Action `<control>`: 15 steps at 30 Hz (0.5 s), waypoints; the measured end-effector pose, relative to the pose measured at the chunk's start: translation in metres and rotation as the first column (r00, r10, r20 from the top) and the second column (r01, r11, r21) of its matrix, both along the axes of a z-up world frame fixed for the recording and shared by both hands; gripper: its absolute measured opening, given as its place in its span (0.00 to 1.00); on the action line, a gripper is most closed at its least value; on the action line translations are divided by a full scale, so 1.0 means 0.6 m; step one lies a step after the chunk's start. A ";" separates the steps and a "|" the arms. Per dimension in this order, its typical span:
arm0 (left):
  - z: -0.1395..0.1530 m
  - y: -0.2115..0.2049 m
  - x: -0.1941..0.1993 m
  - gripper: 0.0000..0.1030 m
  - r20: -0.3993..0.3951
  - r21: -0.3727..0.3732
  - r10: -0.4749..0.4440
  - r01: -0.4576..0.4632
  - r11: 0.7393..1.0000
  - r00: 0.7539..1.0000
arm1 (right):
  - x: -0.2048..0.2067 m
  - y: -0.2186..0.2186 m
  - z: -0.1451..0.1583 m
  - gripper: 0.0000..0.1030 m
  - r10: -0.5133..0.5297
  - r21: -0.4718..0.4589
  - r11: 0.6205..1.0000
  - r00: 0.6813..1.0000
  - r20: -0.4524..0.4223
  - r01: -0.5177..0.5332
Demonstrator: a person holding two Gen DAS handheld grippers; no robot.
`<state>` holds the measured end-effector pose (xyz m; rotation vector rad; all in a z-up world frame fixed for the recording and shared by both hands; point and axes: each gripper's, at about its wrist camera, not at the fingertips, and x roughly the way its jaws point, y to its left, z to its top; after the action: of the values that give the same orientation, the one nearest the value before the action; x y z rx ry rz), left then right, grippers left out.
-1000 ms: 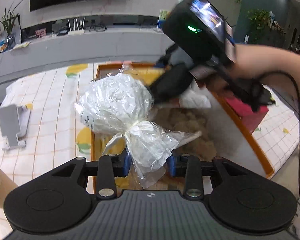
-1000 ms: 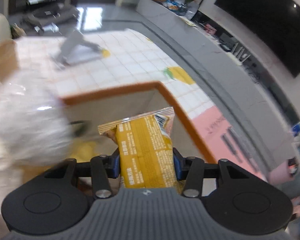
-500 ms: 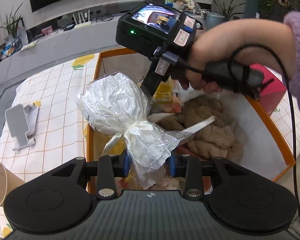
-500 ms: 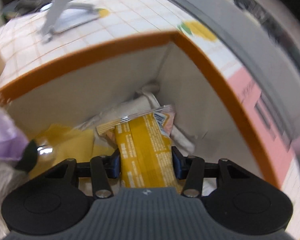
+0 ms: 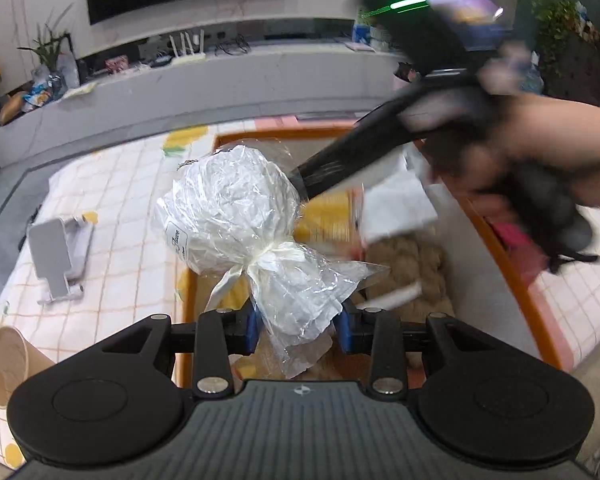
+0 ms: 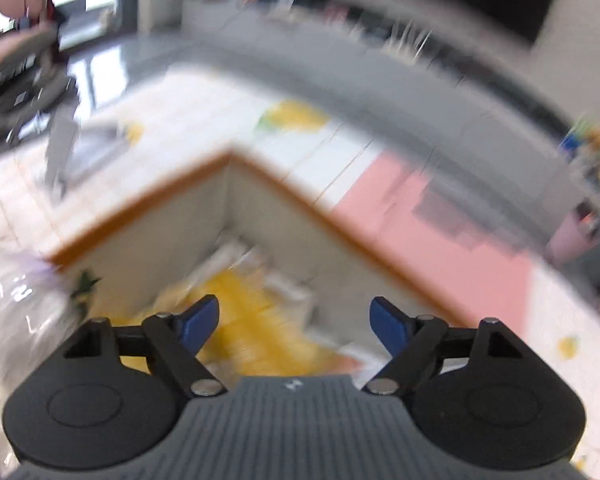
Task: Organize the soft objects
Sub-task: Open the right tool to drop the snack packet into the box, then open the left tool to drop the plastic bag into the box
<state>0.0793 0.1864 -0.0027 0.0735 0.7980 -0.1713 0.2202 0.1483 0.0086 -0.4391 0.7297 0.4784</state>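
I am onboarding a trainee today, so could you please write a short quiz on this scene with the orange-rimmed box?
1. True or false: the left claw is shut on the tied plastic bag.
2. The right claw is: A) open, with nothing between its jaws; B) shut on a paper cup.
3. Fill in: the yellow packet lies inside the ____.

Key: 1 true; 2 A; 3 orange-rimmed box.

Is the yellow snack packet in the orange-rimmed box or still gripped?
In the box. The yellow snack packet lies inside the orange-rimmed box, below the right gripper, whose jaws have just been opening with nothing between them.
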 end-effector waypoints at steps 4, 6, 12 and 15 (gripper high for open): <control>0.015 -0.002 0.006 0.40 0.005 -0.056 0.019 -0.018 0.998 1.000 | -0.076 -0.057 0.073 0.96 0.009 0.024 1.000 0.997 0.081 -0.011; 0.013 -0.007 0.006 0.40 -0.003 -0.084 -0.006 0.006 0.996 1.000 | -0.125 -0.088 0.092 0.97 -0.010 0.038 0.999 0.993 0.117 0.006; -0.026 -0.029 0.018 0.40 -0.109 -0.054 -0.030 0.024 0.998 0.994 | -0.243 -0.181 0.075 0.97 -0.116 0.228 0.969 0.991 0.061 0.099; -0.053 -0.030 0.029 0.40 -0.159 -0.006 0.007 -0.008 1.000 0.987 | -0.281 -0.204 0.052 0.97 -0.137 0.313 0.941 0.991 -0.001 0.130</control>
<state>0.0968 0.1682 -0.0342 0.0509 0.9564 -0.1742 0.0519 0.0258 0.0398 -0.0958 0.6449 0.4516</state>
